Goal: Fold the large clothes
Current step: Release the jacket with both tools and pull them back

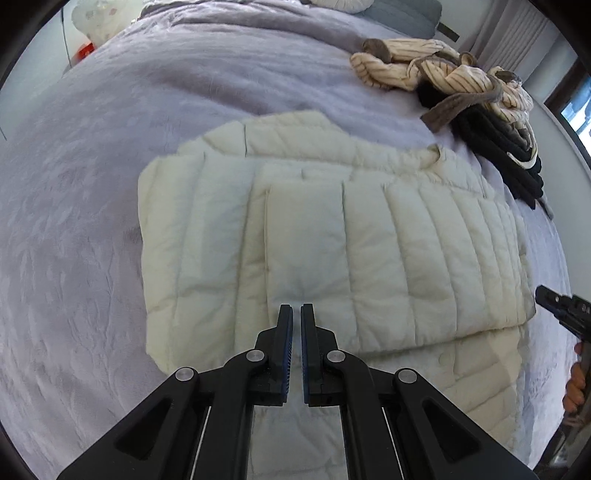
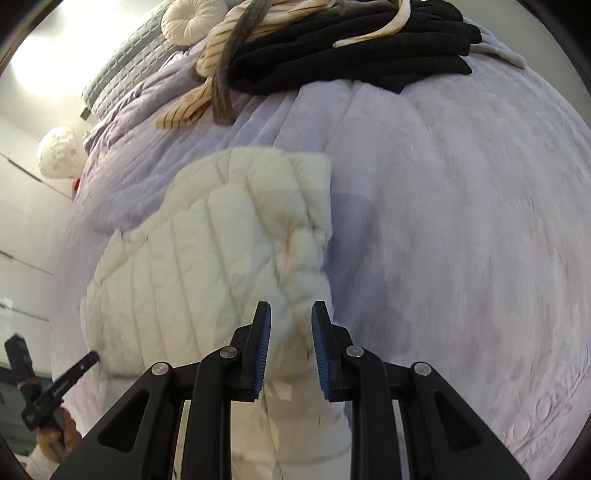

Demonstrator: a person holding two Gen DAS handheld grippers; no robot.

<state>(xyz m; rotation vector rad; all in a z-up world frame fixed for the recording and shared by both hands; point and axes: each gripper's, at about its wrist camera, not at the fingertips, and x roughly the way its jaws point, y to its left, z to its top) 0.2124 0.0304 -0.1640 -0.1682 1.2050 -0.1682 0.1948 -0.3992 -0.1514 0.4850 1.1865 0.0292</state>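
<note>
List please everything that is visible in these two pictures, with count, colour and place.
puffer jacket: one, cream, partly folded, middle of bed
blanket: one, pale lilac, covering bed
striped garment: one, cream and brown, far side, crumpled
black garment: one, beside and partly under the striped one
round cushion: one, white, at bed head
left gripper: black, blue pads, shut, empty, above jacket
right gripper: black, blue pads, open, over jacket edge

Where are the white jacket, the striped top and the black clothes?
white jacket (image 1: 373, 236): left wrist view, on a quilted panel of the folded upper layer.
striped top (image 1: 424, 70): left wrist view, on its crumpled cream body.
black clothes (image 2: 354, 48): right wrist view, on the middle of the dark pile.
</note>
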